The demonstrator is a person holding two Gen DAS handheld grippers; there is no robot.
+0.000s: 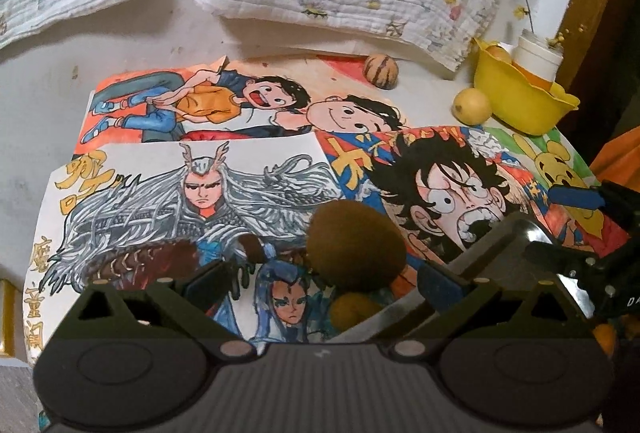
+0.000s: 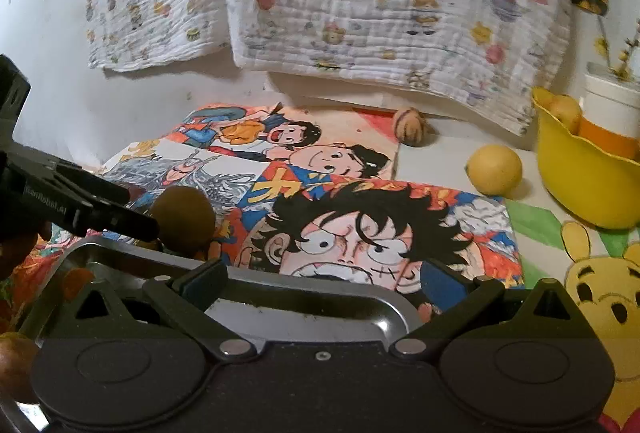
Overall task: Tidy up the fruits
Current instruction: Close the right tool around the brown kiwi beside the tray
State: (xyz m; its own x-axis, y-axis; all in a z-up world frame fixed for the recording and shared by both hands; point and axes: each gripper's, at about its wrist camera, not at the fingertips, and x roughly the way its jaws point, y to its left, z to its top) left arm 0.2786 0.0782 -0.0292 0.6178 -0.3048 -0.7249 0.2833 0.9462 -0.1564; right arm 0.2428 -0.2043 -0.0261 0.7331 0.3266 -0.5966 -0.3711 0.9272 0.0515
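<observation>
Just fuzzy brown kiwi [image 1: 356,245] — egg-shaped

Low, close wrist views, shared kiwi [image 1: 354,247].

Kiwi [image 1: 354,245]: dull brown, matte. Lemon [image 2: 494,170]: pale yellow. Small round fruit [image 2: 409,125]: tan with dark stripes. Bowl [image 2: 588,189]: bright yellow. Tray [image 2: 320,303]: bare silver metal. Hanging cloth [image 2: 400,1]: white, quilted, small multicolour cartoon print. Gripper pads [image 2: 442,287]: blue on black.
</observation>
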